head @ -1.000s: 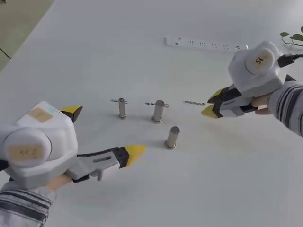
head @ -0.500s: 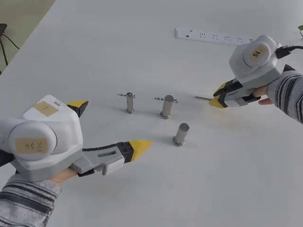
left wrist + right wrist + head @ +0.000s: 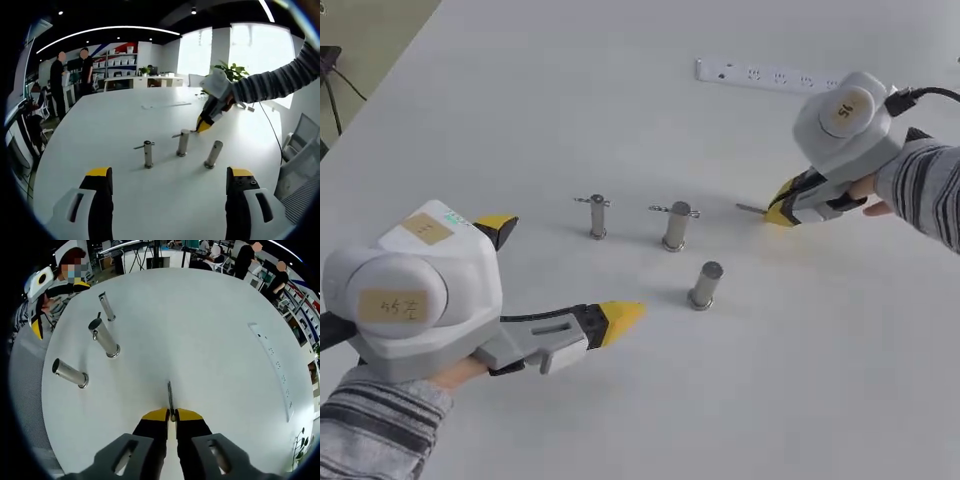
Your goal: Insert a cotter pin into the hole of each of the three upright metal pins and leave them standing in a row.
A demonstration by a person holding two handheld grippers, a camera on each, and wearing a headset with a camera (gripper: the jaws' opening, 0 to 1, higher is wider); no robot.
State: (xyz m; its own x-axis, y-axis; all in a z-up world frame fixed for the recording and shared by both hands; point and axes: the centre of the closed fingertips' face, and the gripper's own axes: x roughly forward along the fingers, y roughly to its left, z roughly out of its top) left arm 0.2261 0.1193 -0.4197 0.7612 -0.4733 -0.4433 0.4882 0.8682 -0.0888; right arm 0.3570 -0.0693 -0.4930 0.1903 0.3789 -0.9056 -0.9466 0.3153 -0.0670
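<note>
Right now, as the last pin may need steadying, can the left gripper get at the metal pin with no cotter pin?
Probably yes: the left gripper has open jaws, and only bare table lies between it and that metal pin.

Left gripper point(image 3: 563, 270): white body, black jaws, yellow tips.
Right gripper point(image 3: 780, 213): white, black and yellow alike.
3 metal pins point(image 3: 676, 228): shiny silver.
Cotter pin point(image 3: 170, 395): silver-grey.
Table point(image 3: 620, 100): plain white.
Power strip point(image 3: 760, 75): white.
Sleeve point(image 3: 925, 185): grey, dark stripes.
</note>
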